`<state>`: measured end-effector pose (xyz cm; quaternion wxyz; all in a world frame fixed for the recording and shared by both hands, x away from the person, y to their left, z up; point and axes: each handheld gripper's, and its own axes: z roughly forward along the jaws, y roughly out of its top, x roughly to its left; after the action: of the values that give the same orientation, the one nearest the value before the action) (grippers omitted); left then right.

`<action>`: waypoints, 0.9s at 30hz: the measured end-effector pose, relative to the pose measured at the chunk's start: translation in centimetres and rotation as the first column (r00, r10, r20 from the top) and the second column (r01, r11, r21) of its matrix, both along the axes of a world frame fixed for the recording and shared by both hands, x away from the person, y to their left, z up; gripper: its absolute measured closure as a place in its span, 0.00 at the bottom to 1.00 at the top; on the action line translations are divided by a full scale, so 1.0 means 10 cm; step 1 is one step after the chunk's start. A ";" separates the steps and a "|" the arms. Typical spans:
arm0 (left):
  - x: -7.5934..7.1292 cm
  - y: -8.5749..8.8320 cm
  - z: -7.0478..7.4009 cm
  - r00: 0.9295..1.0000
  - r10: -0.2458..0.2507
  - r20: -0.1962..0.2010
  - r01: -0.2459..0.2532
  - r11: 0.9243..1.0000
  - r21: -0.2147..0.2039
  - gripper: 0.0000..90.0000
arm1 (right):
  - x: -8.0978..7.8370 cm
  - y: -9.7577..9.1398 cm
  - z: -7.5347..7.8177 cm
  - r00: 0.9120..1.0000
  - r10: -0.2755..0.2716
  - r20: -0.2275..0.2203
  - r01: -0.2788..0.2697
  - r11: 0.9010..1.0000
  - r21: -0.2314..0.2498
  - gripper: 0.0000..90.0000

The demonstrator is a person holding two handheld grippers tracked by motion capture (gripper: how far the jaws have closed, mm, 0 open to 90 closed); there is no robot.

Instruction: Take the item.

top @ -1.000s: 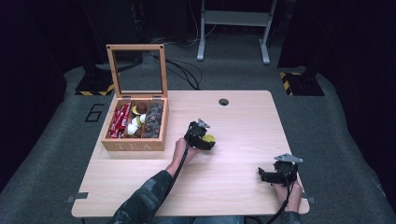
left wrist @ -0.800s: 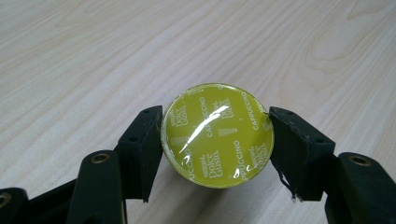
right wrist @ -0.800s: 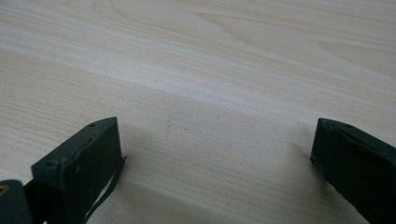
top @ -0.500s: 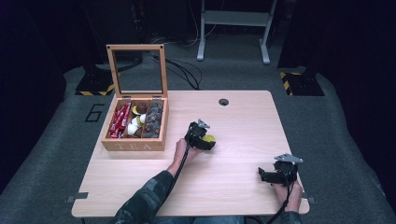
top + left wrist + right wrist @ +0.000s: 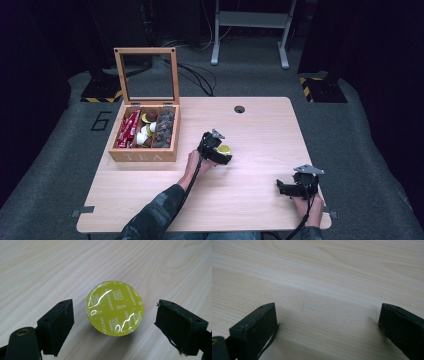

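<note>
Yellow capsule (image 5: 115, 308) sits foil-up mid-bench (image 5: 260, 200), right of the tea box (image 5: 146, 150), between the wide jaws of the left hand-held gripper (image 5: 122, 326), untouched. Likely light, thin-walled, foil puncturable: take it gently across the rim. Right hand-held gripper (image 5: 334, 327) gapes empty, near right.

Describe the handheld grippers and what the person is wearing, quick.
Both are black two-jaw tools with blocky flat pads. The left gripper and right gripper each carry a grey three-cornered plate and trail a black cable. The left sleeve is dark camouflage.
</note>
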<state>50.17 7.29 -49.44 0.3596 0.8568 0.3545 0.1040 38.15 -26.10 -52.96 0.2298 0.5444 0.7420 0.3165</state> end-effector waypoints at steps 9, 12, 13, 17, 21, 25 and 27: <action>-0.14 0.12 0.18 0.999 -0.034 0.022 0.034 0.999 0.001 0.16 | 0.00 0.00 0.00 1.000 0.001 0.000 -0.001 1.000 -0.001 0.02; -0.20 0.18 0.24 0.998 -0.045 0.032 0.044 0.999 0.008 0.16 | 0.00 0.00 0.00 1.000 0.001 0.000 -0.001 1.000 -0.001 0.02; -0.22 0.20 0.26 0.998 -0.042 0.038 0.042 0.999 0.004 0.15 | 0.00 0.00 0.00 1.000 -0.001 0.000 0.001 1.000 0.000 0.02; -0.30 0.29 0.34 0.997 -0.046 0.057 0.046 0.999 -0.001 0.16 | 0.00 0.00 0.00 1.000 0.001 0.000 -0.001 1.000 -0.001 0.02; -0.40 0.38 0.42 0.996 -0.052 0.073 0.052 0.999 0.005 0.16 | 0.00 0.00 0.00 1.000 0.000 0.000 0.000 1.000 -0.001 0.02; -0.49 0.47 0.48 0.994 -0.057 0.089 0.057 0.998 0.007 0.16 | 0.00 0.00 0.00 1.000 0.001 0.000 -0.001 1.000 -0.001 0.02; -0.54 0.52 0.51 0.993 -0.063 0.096 0.062 0.998 0.011 0.16 | 0.00 0.00 0.00 1.000 0.000 0.000 0.000 1.000 -0.001 0.02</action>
<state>44.79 12.48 -44.33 0.3760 0.8628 0.3095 0.1355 38.14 -26.10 -52.96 0.2302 0.5442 0.7422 0.3162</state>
